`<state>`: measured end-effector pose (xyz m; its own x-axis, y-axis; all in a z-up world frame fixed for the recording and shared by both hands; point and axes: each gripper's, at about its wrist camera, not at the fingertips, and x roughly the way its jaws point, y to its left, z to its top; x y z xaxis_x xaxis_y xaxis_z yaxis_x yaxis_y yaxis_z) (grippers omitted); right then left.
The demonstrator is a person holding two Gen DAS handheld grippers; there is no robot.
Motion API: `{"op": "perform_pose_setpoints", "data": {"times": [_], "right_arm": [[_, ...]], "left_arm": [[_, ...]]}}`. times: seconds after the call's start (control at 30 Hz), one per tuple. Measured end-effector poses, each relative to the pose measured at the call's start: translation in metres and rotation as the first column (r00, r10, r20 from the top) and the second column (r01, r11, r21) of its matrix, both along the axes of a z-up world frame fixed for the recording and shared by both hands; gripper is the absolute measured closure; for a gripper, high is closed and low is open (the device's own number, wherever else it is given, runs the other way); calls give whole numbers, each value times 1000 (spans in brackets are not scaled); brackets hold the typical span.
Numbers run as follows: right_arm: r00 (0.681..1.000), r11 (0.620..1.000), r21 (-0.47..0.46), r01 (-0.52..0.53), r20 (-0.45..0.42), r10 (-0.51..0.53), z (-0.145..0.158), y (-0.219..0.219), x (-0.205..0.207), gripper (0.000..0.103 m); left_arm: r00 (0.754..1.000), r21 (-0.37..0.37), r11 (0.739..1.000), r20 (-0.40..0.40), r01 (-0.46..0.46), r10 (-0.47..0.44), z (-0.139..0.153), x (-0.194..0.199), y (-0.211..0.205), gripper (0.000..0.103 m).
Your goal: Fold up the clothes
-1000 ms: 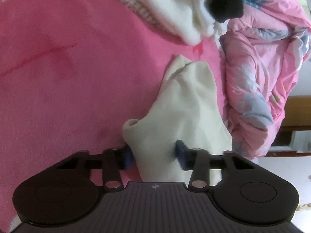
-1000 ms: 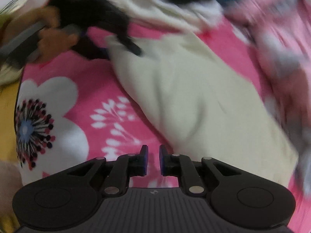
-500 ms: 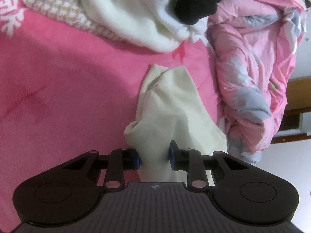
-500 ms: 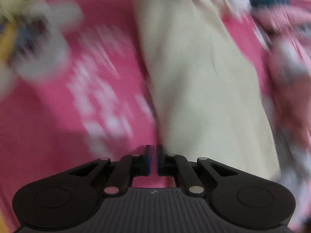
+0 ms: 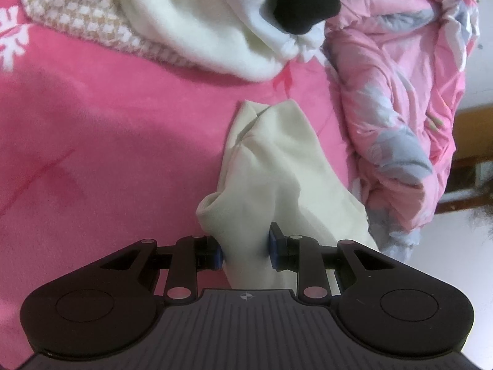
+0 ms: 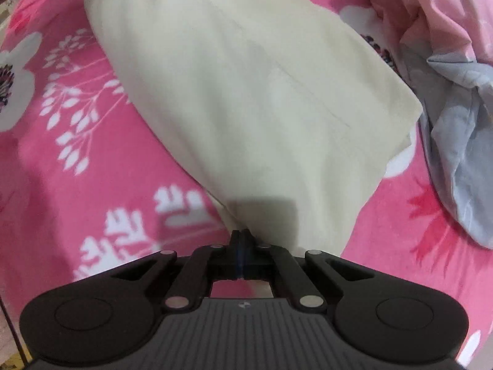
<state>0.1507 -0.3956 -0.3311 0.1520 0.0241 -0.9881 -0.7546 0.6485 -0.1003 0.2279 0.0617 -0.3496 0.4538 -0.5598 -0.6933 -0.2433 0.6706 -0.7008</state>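
Pink floral bed (image 5: 92, 154) under cream garment (image 5: 277, 166), seemingly rumpled quilt (image 5: 394, 92).

Each hand-held gripper (image 5: 245, 252) is black; ribbed grey body; blue pads (image 5: 273, 244); silver pivot pins.

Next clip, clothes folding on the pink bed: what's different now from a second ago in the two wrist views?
The right claw swept over the flowered blanket to the near edge of the cream garment, and its jaws went from slightly parted to fully together; whether they pinch cloth is unclear. The left claw kept its grip on a bunched fold of the garment, barely shifting. The white fleece pile and pink quilt stayed put.
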Motion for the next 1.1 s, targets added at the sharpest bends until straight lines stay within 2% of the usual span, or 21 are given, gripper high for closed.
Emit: {"op": "perform_pose_setpoints", "data": {"times": [0.03, 0.1, 0.2, 0.23, 0.3, 0.33, 0.37, 0.4, 0.47, 0.57, 0.63, 0.7, 0.8, 0.83, 0.9, 0.97, 1.0, 1.07, 1.1], "right_arm": [[999, 1000, 2, -31, 21, 31, 4, 6, -5, 103], [998, 992, 113, -61, 23, 59, 18, 19, -10, 103], [986, 985, 66, -161, 60, 158, 11, 23, -11, 103], [991, 992, 19, -127, 46, 126, 2, 7, -6, 103], [1000, 1000, -26, 16, 1, -16, -10, -32, -1, 103], [997, 986, -149, 71, 29, -67, -18, -52, -3, 103], [992, 957, -261, 126, 59, -114, -25, -72, -6, 103], [985, 938, -301, 175, 67, -162, -25, -89, -9, 103], [959, 923, -258, 284, 78, -273, -11, -105, -15, 103], [942, 941, -118, 316, 160, -296, 20, -85, -17, 103], [913, 936, 18, 351, 214, -347, 41, -70, -15, 103], [875, 909, 156, 386, 251, -414, 59, -55, -7, 103], [831, 877, 268, 399, 299, -470, 68, -37, -1, 103], [823, 868, 298, 398, 303, -481, 68, -35, 4, 103], [807, 848, 357, 392, 309, -503, 67, -29, 16, 103], [821, 851, 404, 336, 317, -475, 58, -14, 26, 99], [831, 859, 415, 300, 329, -449, 53, -5, 32, 95], [837, 873, 424, 240, 365, -408, 49, 15, 43, 95], [833, 868, 435, 238, 369, -413, 44, 20, 52, 95]], "left_arm": [[1000, 3, 1000, 4, 4, -4, 0, 0, 0, 76], [1000, 8, 1000, 12, 13, -13, -1, -1, 0, 76], [999, 18, 999, 18, 26, -26, -4, -1, 0, 75], [999, 18, 999, 19, 31, -31, -5, 0, 0, 75], [999, 17, 999, 21, 43, -43, -6, 0, 0, 74], [999, 14, 999, 23, 49, -49, -7, 0, 1, 74], [998, 12, 998, 25, 55, -55, -7, 0, 2, 74], [998, 10, 998, 27, 61, -62, -8, 0, 2, 72], [997, 8, 998, 23, 70, -70, -8, -1, 3, 68], [996, 35, 996, 13, 84, -84, -4, -8, 4, 63], [996, 87, 992, 10, 88, -89, 6, -18, 5, 63], [994, 149, 984, 19, 99, -103, 21, -29, 6, 63], [987, 259, 958, 71, 119, -142, 53, -46, 3, 63], [981, 296, 946, 100, 131, -168, 64, -51, -1, 63], [957, 318, 929, 154, 187, -245, 75, -52, -18, 62], [925, 330, 911, 198, 248, -323, 80, -48, -37, 60], [909, 345, 897, 210, 276, -361, 77, -43, -48, 60], [872, 388, 864, 233, 322, -430, 66, -30, -71, 60], [858, 421, 845, 239, 330, -454, 58, -25, -81, 60]]}}
